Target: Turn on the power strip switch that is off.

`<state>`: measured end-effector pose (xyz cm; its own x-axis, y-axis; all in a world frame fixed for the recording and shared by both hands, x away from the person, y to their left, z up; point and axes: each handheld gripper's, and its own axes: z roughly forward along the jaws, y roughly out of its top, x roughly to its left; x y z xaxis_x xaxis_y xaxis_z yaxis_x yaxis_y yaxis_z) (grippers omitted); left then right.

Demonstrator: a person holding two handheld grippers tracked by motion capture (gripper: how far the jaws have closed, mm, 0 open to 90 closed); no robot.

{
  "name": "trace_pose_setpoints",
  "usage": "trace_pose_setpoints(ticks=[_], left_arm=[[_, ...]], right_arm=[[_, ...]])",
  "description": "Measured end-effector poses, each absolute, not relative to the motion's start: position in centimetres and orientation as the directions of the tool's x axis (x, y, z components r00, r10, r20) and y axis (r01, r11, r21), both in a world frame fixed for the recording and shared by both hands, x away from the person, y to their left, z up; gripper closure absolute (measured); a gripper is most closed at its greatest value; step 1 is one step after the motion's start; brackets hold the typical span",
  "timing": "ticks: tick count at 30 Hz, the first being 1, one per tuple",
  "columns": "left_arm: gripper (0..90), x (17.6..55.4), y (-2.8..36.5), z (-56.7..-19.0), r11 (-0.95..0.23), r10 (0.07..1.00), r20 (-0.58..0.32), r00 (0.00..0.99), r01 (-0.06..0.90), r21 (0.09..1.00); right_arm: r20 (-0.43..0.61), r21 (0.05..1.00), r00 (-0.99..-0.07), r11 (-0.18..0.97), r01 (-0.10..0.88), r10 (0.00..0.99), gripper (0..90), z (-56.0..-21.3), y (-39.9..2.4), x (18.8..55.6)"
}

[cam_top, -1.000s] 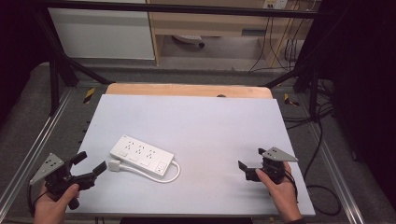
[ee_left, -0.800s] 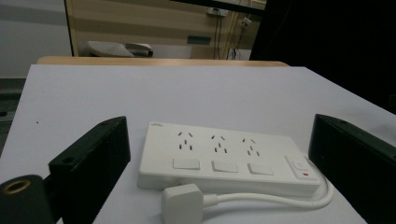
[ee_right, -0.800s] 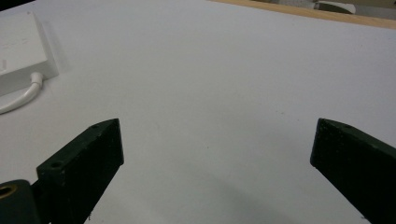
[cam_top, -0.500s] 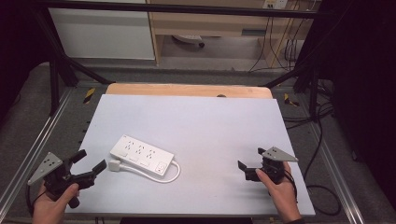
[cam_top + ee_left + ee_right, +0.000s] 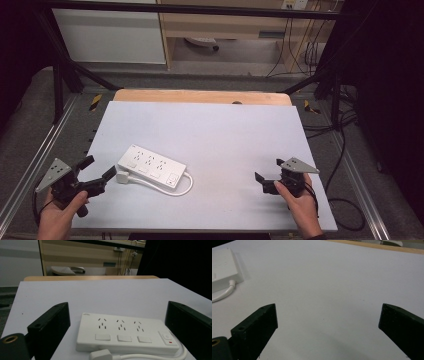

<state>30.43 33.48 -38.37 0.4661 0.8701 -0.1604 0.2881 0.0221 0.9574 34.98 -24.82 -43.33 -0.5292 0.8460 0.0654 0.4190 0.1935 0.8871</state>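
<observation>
On pale grey table top (image 5: 210, 135), wooden strip at far edge, dark room with cables behind | white power strip (image 5: 152, 167) lay just ahead of left gripper (image 5: 100, 169), fingers (image 5: 50, 325) spread wide, not touching it; its plug (image 5: 101, 355) nearest them | right gripper (image 5: 266, 182) fingers (image 5: 257, 325) spread over bare surface, well apart from strip | no containers seen

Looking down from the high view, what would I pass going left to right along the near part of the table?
Left gripper → white plug → power strip → bare table → right gripper.
</observation>
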Motion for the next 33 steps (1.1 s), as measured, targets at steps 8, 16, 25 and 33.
trace_pose_setpoints(ticks=[8, 16, 25, 33], left_arm=[[6.2, 31.0, 33.0, -38.0, 0.017, 0.856, -0.163, 0.492, 0.287, 0.958], [6.6, 31.7, 32.6, -38.1, -0.017, 0.85, -0.151, 0.504, 0.312, 0.95], [6.2, 32.4, 32.5, -38.2, -0.025, 0.856, -0.146, 0.496, 0.321, 0.947], [6.3, 33.0, 32.8, -38.2, -0.038, 0.856, -0.141, 0.498, 0.332, 0.943]], right_arm=[[0.068, 0.89, -0.526, 0.187, 0.416, 0.848, 2.6, -43.3, -25.0, 35.0], [0.066, 0.89, -0.525, 0.188, 0.415, 0.849, 2.7, -43.3, -25.0, 34.9], [0.061, 0.89, -0.526, 0.192, 0.413, 0.848, 2.7, -43.2, -24.9, 34.9], [0.064, 0.89, -0.52, 0.187, 0.416, 0.852, 2.7, -43.2, -25.1, 34.9]])
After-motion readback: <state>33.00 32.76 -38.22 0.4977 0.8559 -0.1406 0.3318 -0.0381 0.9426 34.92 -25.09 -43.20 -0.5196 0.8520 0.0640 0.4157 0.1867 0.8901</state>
